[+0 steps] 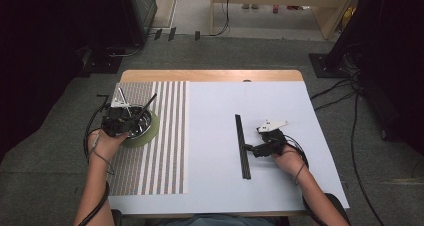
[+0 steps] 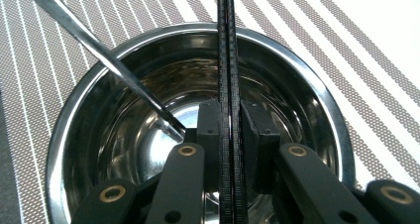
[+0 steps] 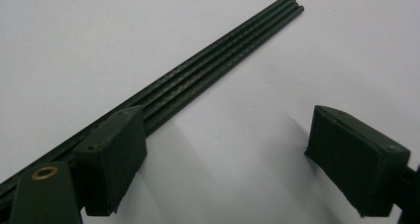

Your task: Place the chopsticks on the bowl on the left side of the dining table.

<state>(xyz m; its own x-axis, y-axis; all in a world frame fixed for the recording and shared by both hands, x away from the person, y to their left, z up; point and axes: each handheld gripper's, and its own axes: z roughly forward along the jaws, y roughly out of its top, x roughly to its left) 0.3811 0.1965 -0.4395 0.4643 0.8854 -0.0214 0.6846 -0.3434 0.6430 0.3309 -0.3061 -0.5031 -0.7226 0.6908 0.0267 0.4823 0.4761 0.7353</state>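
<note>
Wooden table [image 1: 210,75], top mostly covered by a white sheet [image 1: 280,151]; bare wood shows only as a strip along the far edge. Striped placemat [image 1: 165,146] lies on the left part, its right edge just over the sheet, with a green round pad [image 1: 150,134] on it under a steel bowl [image 1: 141,125]. Bundle of black rods [image 1: 242,146] lies flat on the sheet right of centre, running near-to-far.

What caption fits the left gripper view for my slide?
Left gripper clamps a black chopstick above a shiny steel bowl on a striped mat.
</note>
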